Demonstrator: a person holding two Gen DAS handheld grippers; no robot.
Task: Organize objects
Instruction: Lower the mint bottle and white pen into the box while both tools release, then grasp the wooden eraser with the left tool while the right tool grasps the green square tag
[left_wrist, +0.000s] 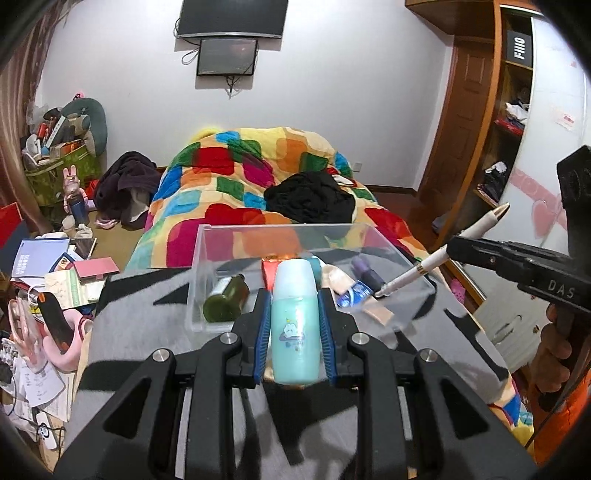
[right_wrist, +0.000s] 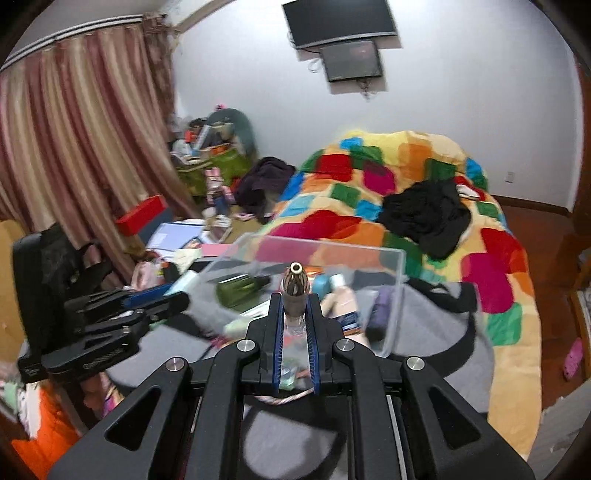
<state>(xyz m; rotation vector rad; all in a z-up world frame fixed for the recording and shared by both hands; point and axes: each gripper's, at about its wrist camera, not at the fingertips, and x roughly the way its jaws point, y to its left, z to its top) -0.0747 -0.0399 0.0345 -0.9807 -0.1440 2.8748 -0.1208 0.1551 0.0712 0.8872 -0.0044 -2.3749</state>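
Over the grey blanket (left_wrist: 147, 332) at the foot of the bed, both grippers carry items toward the clear plastic bin (left_wrist: 207, 258). The left gripper (left_wrist: 294, 317) has its jaws closed on a pale turquoise lotion bottle (left_wrist: 294, 321), just short of the bin's near wall. The right gripper (right_wrist: 294, 314) pinches a white pen with a gold tip (left_wrist: 439, 256), slanting above the bin's right side. Judging by this, the placing step is underway; next, each item likely needs lowering past the rim among the green bottle (left_wrist: 227, 299) and tubes before release.
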